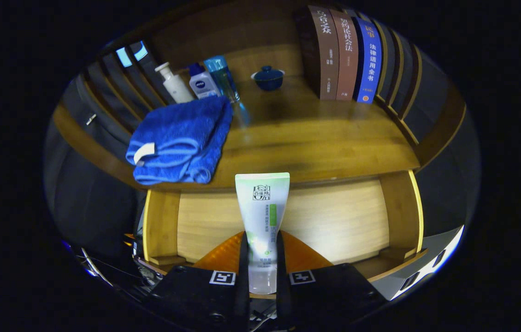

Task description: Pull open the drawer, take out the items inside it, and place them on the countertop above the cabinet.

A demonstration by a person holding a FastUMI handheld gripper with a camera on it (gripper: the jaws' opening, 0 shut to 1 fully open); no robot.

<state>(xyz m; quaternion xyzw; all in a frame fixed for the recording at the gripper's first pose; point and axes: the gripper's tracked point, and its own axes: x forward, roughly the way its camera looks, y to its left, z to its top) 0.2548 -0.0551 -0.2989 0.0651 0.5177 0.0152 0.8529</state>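
My gripper [262, 258] is shut on a white and green tube [263, 207], which stands upright between the two fingers with its flat crimped end up. Behind and below the tube lies the pulled-out wooden drawer [334, 221], its bare bottom showing on both sides of the tube. The wooden countertop [316, 138] runs just above the drawer, beyond the tube's top end.
A folded blue towel [180, 138] lies on the countertop's left part, overhanging its front edge. Behind it stand a white pump bottle [174, 84], a blue-capped bottle [203, 82] and a clear blue bottle [222, 76]. A blue lidded cup [268, 77] and upright books [346, 55] stand further back.
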